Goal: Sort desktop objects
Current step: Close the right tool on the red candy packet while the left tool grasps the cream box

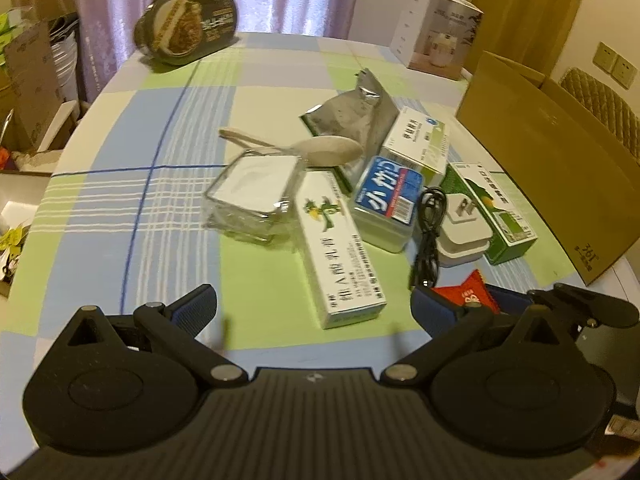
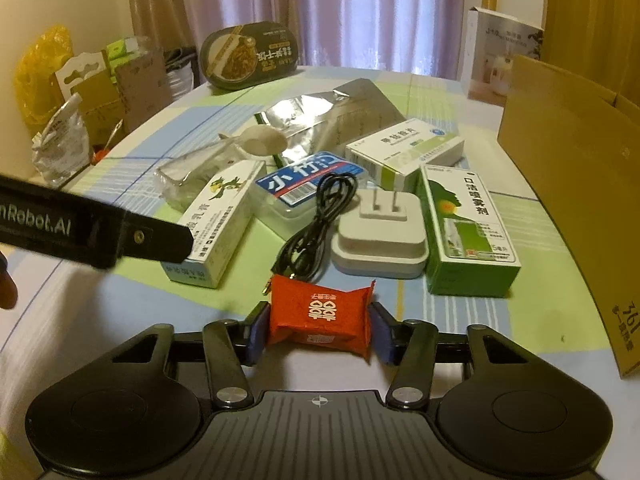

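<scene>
Right claw point(image 2: 318, 330) is closed on a red candy packet point(image 2: 320, 320), blue pads pressing both short ends, at bottom centre of the right wrist view. Whether the packet is lifted clear of the table point(image 2: 460, 312) or resting on it cannot be told. Left claw point(image 1: 314, 312) stands wide open and empty, hovering low over the near table edge; its arm crosses the left of the right wrist view.

Step in hand, by my reading: pick of the first item, the candy, now gripped. The next move calls for carrying it to a sorting place. The open cardboard box point(image 2: 568, 184) at right frame edge is the likely bin, though that is a guess; the lift must clear the black cable point(image 2: 316, 224) lying just beyond the packet.

The rest of the pile sits mid-frame, packed close:
- white charger point(image 2: 378, 240) touching the green spray box point(image 2: 468, 228)
- blue-labelled plastic case point(image 2: 304, 188)
- long ointment box point(image 2: 216, 224)
- white medicine box point(image 2: 404, 152)
- clear square container point(image 1: 252, 196) with a plastic spoon point(image 1: 320, 150) across it
- silver foil pouch point(image 2: 332, 116) behind

Hard to make out:
- box interior hidden
- left wrist view smeared by motion, container contents unclear
- candy mostly masked by the right claw's finger there
- ointment box partly covered by the left arm
</scene>
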Action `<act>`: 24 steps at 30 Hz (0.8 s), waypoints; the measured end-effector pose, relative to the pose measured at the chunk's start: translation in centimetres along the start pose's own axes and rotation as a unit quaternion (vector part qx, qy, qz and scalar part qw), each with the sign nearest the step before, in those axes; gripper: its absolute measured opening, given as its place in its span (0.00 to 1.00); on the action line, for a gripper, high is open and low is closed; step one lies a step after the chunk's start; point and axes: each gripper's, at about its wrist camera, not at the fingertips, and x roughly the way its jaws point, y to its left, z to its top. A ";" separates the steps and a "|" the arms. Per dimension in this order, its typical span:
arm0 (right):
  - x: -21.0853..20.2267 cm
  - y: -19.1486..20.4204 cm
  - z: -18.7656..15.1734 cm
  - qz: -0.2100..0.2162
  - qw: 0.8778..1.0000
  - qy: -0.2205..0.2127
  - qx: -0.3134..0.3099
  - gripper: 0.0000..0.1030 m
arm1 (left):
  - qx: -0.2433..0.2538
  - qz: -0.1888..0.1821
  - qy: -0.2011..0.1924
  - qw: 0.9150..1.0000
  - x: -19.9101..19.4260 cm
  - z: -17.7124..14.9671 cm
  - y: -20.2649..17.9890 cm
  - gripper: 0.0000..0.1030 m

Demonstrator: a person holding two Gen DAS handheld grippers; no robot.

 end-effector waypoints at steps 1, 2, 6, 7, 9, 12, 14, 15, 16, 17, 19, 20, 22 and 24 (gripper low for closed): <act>-0.1 -0.3 0.1 0.000 1.000 -0.001 0.004 0.45 | 0.005 -0.001 -0.002 1.000 0.2 0.1 -0.3 0.98; -0.2 -0.5 0.1 -0.001 1.000 -0.003 0.005 0.45 | 0.011 -0.003 -0.004 1.000 0.4 0.2 -0.7 0.98; -0.8 -1.7 0.3 -0.008 1.000 -0.012 0.008 0.44 | 0.024 -0.005 -0.009 1.000 1.5 0.7 -1.8 0.94; -0.9 -1.9 0.3 -0.010 1.000 -0.014 0.009 0.44 | 0.023 -0.003 -0.006 1.000 2.0 0.8 -2.0 0.89; -1.1 -2.5 0.2 -0.013 1.000 -0.013 0.013 0.44 | 0.023 0.007 0.004 1.000 2.8 0.9 -2.2 0.83; -1.2 -3.1 0.1 -0.013 1.000 -0.011 0.017 0.44 | 0.025 0.019 0.016 0.999 3.8 0.8 -2.3 0.63; -1.3 -3.2 0.0 -0.010 1.000 -0.010 0.016 0.44 | 0.024 0.022 0.020 0.999 4.0 0.6 -2.3 0.47; -1.4 -3.2 -0.1 -0.010 1.000 -0.010 0.016 0.44 | 0.023 0.022 0.020 0.999 4.0 0.5 -2.4 0.39; -1.4 -3.3 -0.1 -0.009 1.000 -0.009 0.016 0.44 | 0.023 0.025 0.018 0.999 3.9 0.3 -2.6 0.38; -1.5 -3.3 -0.1 -0.008 1.000 -0.009 0.016 0.44 | 0.025 0.030 0.016 0.999 3.7 0.2 -2.8 0.38; -1.9 -3.5 -0.2 -0.007 1.000 -0.009 0.015 0.44 | 0.031 0.040 0.017 0.999 3.4 -0.1 -3.3 0.37; -2.1 -3.5 -0.2 -0.006 1.000 -0.009 0.013 0.43 | 0.031 0.044 0.021 0.998 3.1 -0.3 -3.6 0.37; -2.7 -3.6 -0.2 -0.004 1.000 -0.010 0.011 0.43 | 0.026 0.050 0.032 0.998 2.4 -0.9 -4.1 0.37; -3.4 -3.8 -0.3 -0.003 1.000 -0.009 0.005 0.42 | 0.010 0.053 0.043 0.998 1.4 -1.7 -4.8 0.36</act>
